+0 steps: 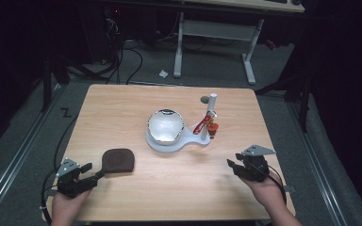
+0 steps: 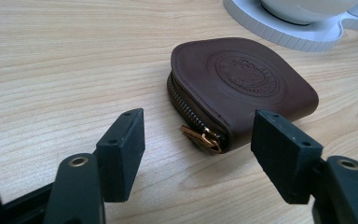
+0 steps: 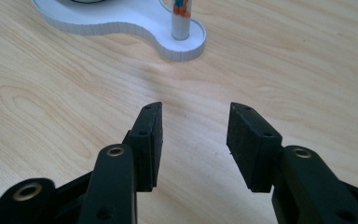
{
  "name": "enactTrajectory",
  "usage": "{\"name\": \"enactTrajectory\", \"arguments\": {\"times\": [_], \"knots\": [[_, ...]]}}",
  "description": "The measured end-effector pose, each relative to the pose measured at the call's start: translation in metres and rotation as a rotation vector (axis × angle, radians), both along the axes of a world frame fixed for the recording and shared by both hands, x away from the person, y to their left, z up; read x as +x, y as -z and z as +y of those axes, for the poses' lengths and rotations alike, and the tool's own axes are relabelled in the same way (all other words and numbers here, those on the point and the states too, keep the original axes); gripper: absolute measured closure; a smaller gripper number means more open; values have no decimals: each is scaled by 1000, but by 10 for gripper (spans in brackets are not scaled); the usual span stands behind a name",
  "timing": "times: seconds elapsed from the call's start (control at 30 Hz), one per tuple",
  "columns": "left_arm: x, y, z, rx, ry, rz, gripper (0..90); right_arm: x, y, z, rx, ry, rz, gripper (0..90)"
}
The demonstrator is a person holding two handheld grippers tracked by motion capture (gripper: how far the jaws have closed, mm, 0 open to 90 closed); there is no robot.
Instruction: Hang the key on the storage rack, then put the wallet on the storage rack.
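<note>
Pouch [image 2: 242, 88]: brown leather, round-cornered, embossed round seal on top; flat on the tabletop [image 1: 122, 108], near the front left, just ahead of the left claw.
Zip: closed along the near edge, brass pull [image 2: 204, 138] pointing toward the claw.
Left claw [image 2: 198, 156]: spread wide, gripping nothing; low over the wood, the zip pull in the gap between the two black pads, no contact visible.
Left hand [image 1: 66, 205]: at the front left corner, holding the claw angled toward the pouch.
White stand [image 1: 167, 141]: mid-tabletop, beyond the pouch and apart from it; flat base with a round lobe and a smaller lobe to the right.
Bowl [image 1: 166, 125]: shiny, rounded, seated on the larger lobe.
Post [image 1: 209, 117]: white, upright on the smaller lobe, red and orange fittings partway up.
Right claw [image 3: 193, 144]: moderately parted, nothing between the pads; over bare wood, aimed toward the post, well apart from the stand.
Right hand [image 1: 264, 188]: front right of the tabletop, grey plate on top of the claw.
</note>
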State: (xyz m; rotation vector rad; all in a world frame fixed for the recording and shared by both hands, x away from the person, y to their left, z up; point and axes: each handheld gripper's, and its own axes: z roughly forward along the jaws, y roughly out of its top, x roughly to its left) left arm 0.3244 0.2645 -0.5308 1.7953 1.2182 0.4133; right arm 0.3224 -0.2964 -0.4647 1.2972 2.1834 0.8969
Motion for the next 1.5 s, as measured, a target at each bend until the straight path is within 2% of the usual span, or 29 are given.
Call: {"name": "enactTrajectory", "arguments": {"times": [0.03,0.1,0.2,0.37,0.4,0.43,0.47,0.5,0.53,0.57,0.6,0.73,0.8,0.83,0.97,1.07,1.13,1.2,1.33,1.4,1.5], "knots": [[0,0,-1,2,0,-1,354,0,0,0,0,0,0,548],[-1,-1,-2,10,2,-3,355,-9,14,-2,5,17,-35,521],[-2,-2,-5,45,-2,-12,352,-14,21,-2,9,28,-54,510],[-5,-4,-9,52,5,-19,348,-25,36,-5,22,45,-94,503],[-5,-5,-9,53,6,-23,344,-34,44,-9,46,73,-139,510],[-5,-5,-9,53,6,-23,338,-34,44,-9,46,73,-139,510],[-6,-6,-9,53,4,-23,338,-40,51,-11,64,91,-161,530],[-6,-6,-10,54,1,-24,336,-43,55,-12,80,94,-147,525],[-6,-6,-10,52,-1,-26,333,-45,54,-13,68,75,-143,514],[-7,-7,-10,52,-4,-28,331,-46,53,-13,45,72,-161,514],[-7,-7,-10,58,-10,-36,331,-45,52,-14,36,72,-161,514],[-8,-8,-9,46,-22,-48,333,-42,51,-14,69,71,-160,511],[-8,-9,-8,43,-21,-50,337,-41,51,-13,71,65,-167,510],[-8,-9,-8,30,-18,-47,337,-41,52,-13,77,63,-160,509],[-7,-11,-11,39,-10,-58,337,-41,53,-16,89,59,-148,510],[-3,-13,-14,32,-1,-50,337,-41,53,-16,98,61,-154,510],[3,-17,-16,50,7,-45,337,-42,52,-16,106,56,-156,509],[5,-18,-17,50,10,-43,337,-42,52,-16,103,53,-156,509],[16,-23,-18,22,1,-34,334,-43,53,-17,112,54,-145,510],[21,-26,-19,42,3,-26,332,-43,53,-17,112,52,-140,510],[27,-29,-18,27,11,-14,361,-45,53,-15,101,31,-147,510]]}}
